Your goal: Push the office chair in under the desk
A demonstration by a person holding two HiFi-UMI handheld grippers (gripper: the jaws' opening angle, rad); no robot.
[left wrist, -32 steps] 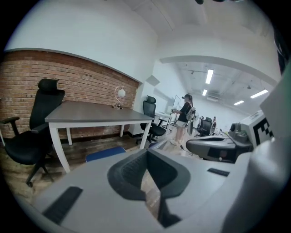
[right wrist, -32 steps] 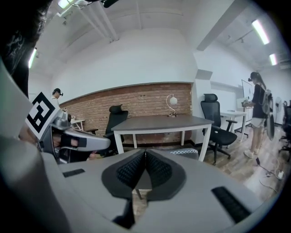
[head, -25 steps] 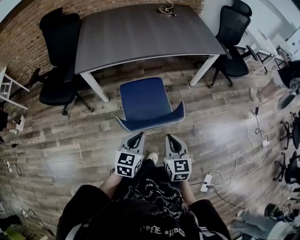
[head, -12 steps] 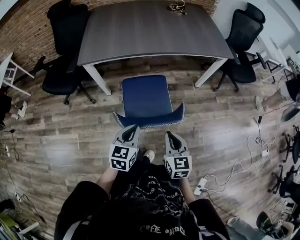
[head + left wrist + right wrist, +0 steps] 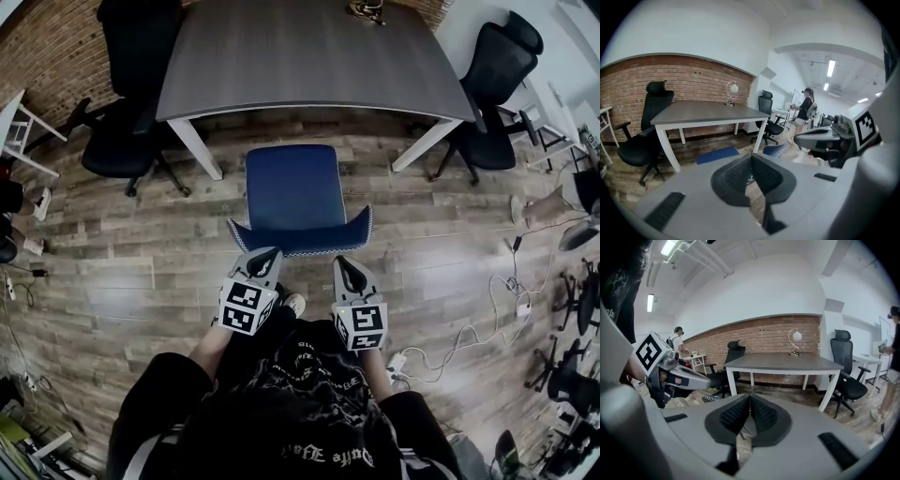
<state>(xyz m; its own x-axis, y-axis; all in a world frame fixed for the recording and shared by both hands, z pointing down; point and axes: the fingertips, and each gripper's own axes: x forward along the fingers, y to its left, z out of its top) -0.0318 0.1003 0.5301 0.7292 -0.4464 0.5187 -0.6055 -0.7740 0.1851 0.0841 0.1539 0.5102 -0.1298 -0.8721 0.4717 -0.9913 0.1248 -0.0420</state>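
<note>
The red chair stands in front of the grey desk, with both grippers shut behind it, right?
Not red: the head view shows a blue chair before the grey desk, with the left gripper and right gripper shut behind it.

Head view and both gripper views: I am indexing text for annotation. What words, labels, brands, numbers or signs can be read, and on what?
Nothing is legible.
Black shirt: ornate white lettering, upside down and too blurred to read.
Marker cubes on the left gripper and right gripper: black-and-white square patterns, no letters.
Desk, blue office chair: no text visible.
</note>
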